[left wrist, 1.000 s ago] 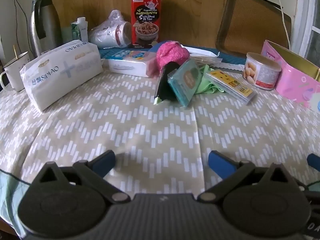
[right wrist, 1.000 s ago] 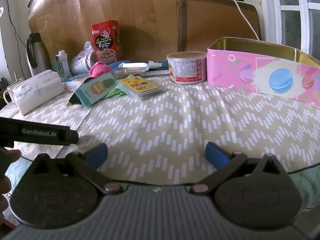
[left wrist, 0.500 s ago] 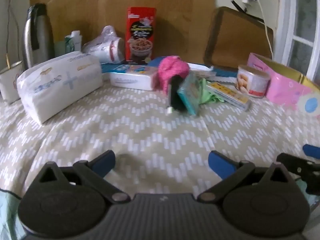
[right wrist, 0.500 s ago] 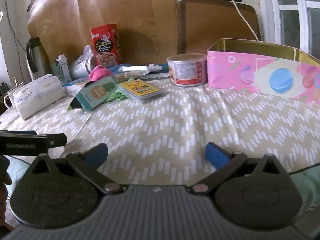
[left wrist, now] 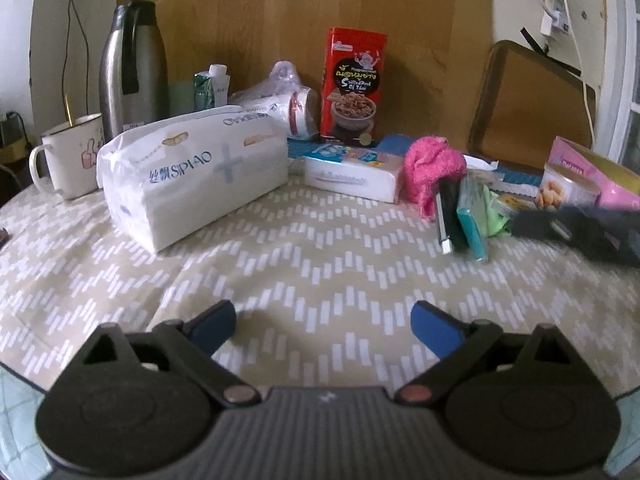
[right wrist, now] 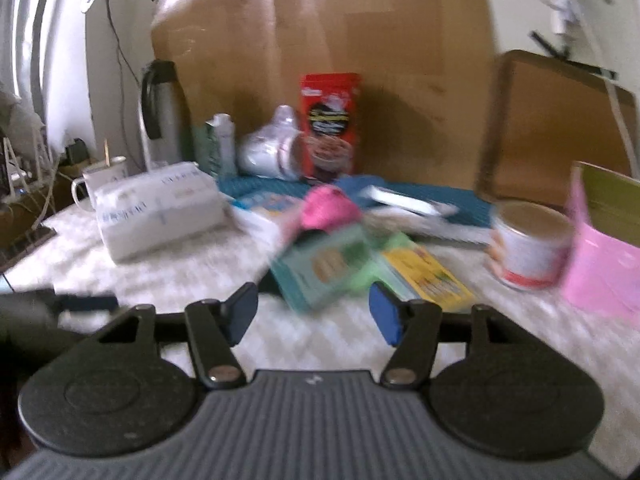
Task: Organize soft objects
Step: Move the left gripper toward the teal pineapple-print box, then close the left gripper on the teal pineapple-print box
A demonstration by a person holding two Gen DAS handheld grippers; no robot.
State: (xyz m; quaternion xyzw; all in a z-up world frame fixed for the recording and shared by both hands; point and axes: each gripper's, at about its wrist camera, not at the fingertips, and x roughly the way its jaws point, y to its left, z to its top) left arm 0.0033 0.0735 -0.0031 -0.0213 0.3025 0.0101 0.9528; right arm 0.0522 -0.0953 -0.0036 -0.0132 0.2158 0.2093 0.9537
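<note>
Zigzag-patterned beige cloth is covering the desk (left wrist: 320, 264), with a wooden board leaning behind it. Near the middle of the clutter, a pink fluffy cloth (left wrist: 434, 162) is sitting bunched up, touching a small white tissue pack (left wrist: 352, 174) on its left and leaning over a dark flat object and a teal packet (left wrist: 472, 220) standing on edge. A light green cloth (left wrist: 494, 216) is lying just beside the packet. A large white tissue bag (left wrist: 192, 172) is resting further left, with a mug (left wrist: 70, 156) and a steel flask (left wrist: 134, 64) behind it; a red box (left wrist: 352, 88) is standing upright at the back. A tin can (right wrist: 530, 244) and a pink tin (right wrist: 604, 268) are sitting on the right.

The left tool (left wrist: 322, 320) is hovering over bare cloth with its jaws wide apart and nothing between them. The right tool (right wrist: 312, 312) is pointing at the teal packet in a blurred view; its jaws have just been closing, standing part-way apart and gripping nothing.
</note>
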